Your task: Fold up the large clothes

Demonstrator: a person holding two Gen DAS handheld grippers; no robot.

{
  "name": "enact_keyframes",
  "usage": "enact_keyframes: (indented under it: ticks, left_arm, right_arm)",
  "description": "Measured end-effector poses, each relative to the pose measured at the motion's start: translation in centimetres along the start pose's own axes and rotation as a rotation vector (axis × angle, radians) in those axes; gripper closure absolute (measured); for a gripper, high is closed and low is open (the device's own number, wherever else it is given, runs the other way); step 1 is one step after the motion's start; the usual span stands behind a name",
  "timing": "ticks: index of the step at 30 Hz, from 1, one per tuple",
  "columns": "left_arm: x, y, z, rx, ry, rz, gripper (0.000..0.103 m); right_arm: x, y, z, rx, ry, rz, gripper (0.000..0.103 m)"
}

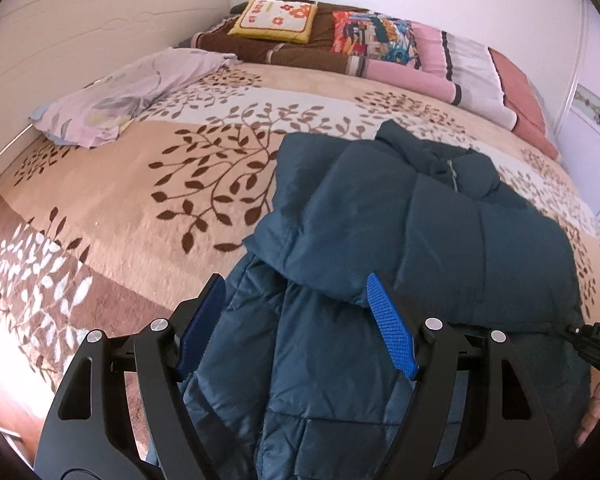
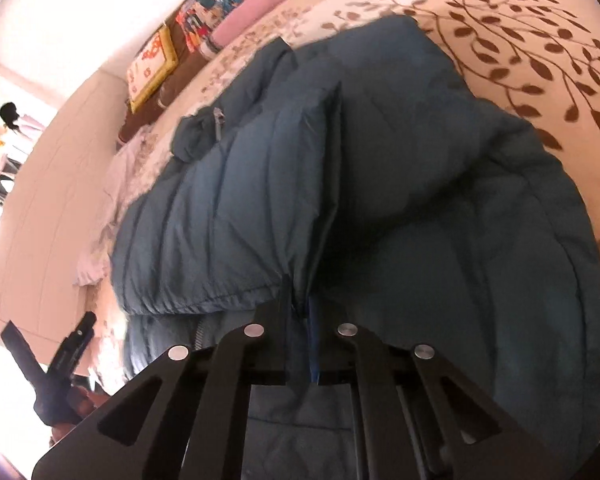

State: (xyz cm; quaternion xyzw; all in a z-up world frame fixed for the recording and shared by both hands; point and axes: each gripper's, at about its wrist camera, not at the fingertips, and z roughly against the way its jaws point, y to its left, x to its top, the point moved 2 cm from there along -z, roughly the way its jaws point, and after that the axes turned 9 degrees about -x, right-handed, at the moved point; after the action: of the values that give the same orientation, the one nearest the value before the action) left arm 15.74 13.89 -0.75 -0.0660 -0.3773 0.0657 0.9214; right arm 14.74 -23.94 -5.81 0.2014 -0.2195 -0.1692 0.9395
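Note:
A dark teal puffer jacket (image 1: 420, 232) lies on the bed, collar and zipper toward the pillows, one sleeve folded over its front. My left gripper (image 1: 296, 292) is open, its blue pads either side of the jacket's lower part, just below the folded sleeve's cuff. In the right wrist view the jacket (image 2: 380, 200) fills the frame. My right gripper (image 2: 300, 300) is shut on a pinched fold of the jacket fabric and holds it up. The left gripper also shows at the lower left of the right wrist view (image 2: 72, 344).
The bed carries a beige leaf-patterned blanket (image 1: 160, 184). A lilac pillow (image 1: 132, 96) lies at the left near the cream headboard (image 1: 80, 32). Folded quilts and a yellow cushion (image 1: 276, 20) line the far edge. A white wardrobe (image 1: 592, 152) stands at the right.

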Motion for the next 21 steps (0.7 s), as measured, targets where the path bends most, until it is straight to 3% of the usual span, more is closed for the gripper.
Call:
enact_keyframes:
  ticks: [6, 11, 15, 21]
  left_arm:
    - [1.0, 0.9, -0.1, 0.008, -0.015, 0.032, 0.031]
    - [4.5, 3.2, -0.8, 0.016, -0.077, 0.105, 0.031]
    - [7.8, 3.3, -4.0, 0.002, -0.077, 0.124, 0.031]
    - [10.9, 1.2, -10.9, -0.021, -0.007, 0.103, 0.049]
  right_arm:
    - [-0.3, -0.2, -0.9, -0.034, 0.024, 0.012, 0.095]
    - [-0.2, 0.4, -0.5, -0.050, -0.001, 0.063, 0.095]
    - [-0.3, 0.5, -0.8, -0.059, 0.000, 0.058, 0.095]
    - [-0.3, 0.6, -0.7, -0.080, 0.009, 0.065, 0.095]
